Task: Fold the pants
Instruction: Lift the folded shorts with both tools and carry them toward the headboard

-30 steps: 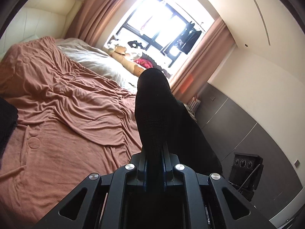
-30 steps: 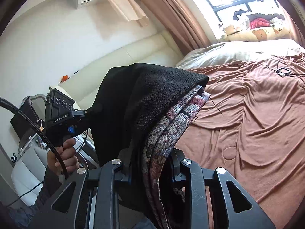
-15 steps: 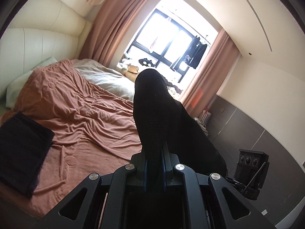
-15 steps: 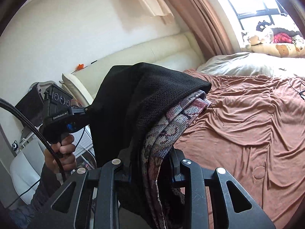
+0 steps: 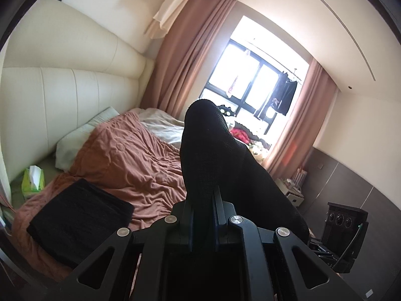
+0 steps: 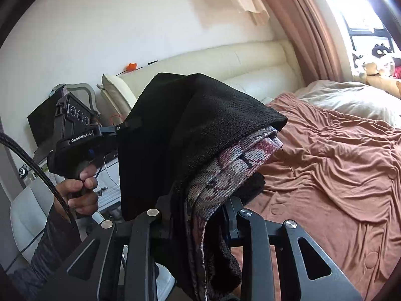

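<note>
A: Nearest?
B: The left gripper (image 5: 202,200) pinches the black pants (image 5: 213,150); the right gripper (image 6: 198,208) clamps their patterned waistband, both held in the air.
A: Farther?
B: A folded black garment (image 5: 80,220) lies on the rust bedspread (image 5: 140,165); window (image 5: 253,75) beyond.

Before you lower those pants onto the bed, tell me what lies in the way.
The pants hang clamped in both grippers above the brown bedspread. A folded black garment lies near its front left edge; the wrinkled spread beyond it looks bare.
</note>
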`<action>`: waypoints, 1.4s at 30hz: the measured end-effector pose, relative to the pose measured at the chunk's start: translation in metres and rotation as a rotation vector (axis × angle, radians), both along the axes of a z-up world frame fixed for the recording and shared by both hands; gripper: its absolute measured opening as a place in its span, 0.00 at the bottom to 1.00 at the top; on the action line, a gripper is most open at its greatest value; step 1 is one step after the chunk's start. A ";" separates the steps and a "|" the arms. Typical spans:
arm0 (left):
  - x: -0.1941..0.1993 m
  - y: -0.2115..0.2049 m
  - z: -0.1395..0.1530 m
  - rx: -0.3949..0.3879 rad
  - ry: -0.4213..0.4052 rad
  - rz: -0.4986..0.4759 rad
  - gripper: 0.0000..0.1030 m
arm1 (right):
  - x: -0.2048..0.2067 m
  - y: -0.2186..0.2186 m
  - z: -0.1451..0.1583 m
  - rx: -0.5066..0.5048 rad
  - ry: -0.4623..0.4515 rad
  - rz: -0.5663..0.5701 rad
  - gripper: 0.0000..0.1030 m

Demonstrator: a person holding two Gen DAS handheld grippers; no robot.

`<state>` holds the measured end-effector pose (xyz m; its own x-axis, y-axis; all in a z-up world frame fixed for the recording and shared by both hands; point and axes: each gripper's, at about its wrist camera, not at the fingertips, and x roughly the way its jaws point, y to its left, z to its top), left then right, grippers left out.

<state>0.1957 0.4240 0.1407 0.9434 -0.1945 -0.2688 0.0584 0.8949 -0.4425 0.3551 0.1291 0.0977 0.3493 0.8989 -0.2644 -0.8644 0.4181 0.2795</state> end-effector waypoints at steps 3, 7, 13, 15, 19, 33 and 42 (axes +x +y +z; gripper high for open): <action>-0.006 0.023 0.001 0.000 -0.008 0.044 0.11 | 0.006 0.024 -0.003 -0.013 -0.002 0.025 0.23; -0.010 0.050 0.001 0.009 -0.010 0.097 0.11 | 0.014 0.059 -0.005 -0.036 -0.011 0.055 0.23; -0.012 0.092 -0.011 -0.007 -0.005 0.164 0.11 | 0.026 0.104 -0.013 -0.053 -0.011 0.094 0.23; -0.013 0.107 -0.017 -0.010 -0.001 0.187 0.11 | 0.031 0.121 -0.015 -0.061 -0.006 0.108 0.23; -0.009 0.132 -0.027 -0.010 0.017 0.230 0.11 | 0.042 0.151 -0.024 -0.065 0.008 0.138 0.23; 0.034 0.196 -0.075 -0.004 0.101 0.307 0.11 | 0.084 0.238 -0.077 -0.073 0.078 0.180 0.23; 0.098 0.221 -0.116 -0.011 0.211 0.306 0.11 | 0.119 0.282 -0.109 -0.102 0.160 0.175 0.23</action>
